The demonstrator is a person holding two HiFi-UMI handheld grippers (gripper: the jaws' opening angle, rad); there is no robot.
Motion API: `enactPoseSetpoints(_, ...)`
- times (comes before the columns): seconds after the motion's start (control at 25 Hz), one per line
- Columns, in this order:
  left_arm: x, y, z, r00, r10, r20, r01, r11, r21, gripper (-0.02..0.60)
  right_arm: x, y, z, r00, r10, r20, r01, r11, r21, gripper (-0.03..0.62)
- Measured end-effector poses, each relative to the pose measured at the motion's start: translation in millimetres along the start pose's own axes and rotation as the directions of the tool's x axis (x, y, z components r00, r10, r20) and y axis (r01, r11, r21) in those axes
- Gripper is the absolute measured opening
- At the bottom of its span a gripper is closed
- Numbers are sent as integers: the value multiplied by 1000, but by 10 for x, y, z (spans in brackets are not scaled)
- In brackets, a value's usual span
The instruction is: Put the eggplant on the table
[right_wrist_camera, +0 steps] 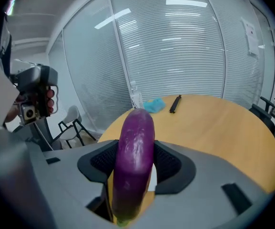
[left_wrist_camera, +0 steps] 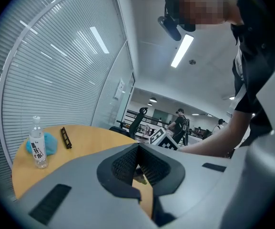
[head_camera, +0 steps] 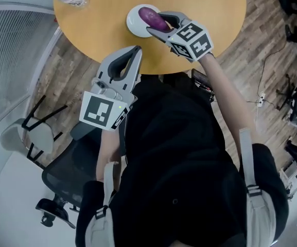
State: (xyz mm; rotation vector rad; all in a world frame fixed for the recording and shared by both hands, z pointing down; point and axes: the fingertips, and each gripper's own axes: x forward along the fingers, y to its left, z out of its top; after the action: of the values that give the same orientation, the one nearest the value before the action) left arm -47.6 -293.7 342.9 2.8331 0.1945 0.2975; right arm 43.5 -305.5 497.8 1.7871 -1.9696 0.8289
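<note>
Over the round wooden table (head_camera: 215,4), your right gripper (head_camera: 159,22) is clamped mid-body on the glossy purple eggplant (head_camera: 151,15) at the white bowl (head_camera: 133,25), likely light, slippery and bruisable, while your left gripper (head_camera: 135,51) is closed, empty.
</note>
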Motion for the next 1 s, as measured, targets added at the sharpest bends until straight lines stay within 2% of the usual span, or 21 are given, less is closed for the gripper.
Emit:
enactPoseSetpoints(0.36, -186, 182, -101, 1000, 2, -19, -3, 1000, -29, 11, 655, -165, -295, 996, -22, -88, 24, 1000, 15, 233)
enactPoseSetpoints(0.56, -168, 217, -167, 1000, 9, -27, -11, 998, -61, 11, 911, -189, -471, 984, -27, -176, 19, 999, -45, 233)
enactPoseSetpoints(0.76, -197, 265, -186, 999, 29, -43, -31, 998, -52, 11, 1073, -205, -602, 972, -43, -231, 26, 997, -77, 233)
enactPoseSetpoints(1.0, -264, 340, -274, 997, 49, -60, -53, 996, -78, 11, 1208, -282, -675, 969, -61, -241, 46, 997, -67, 233)
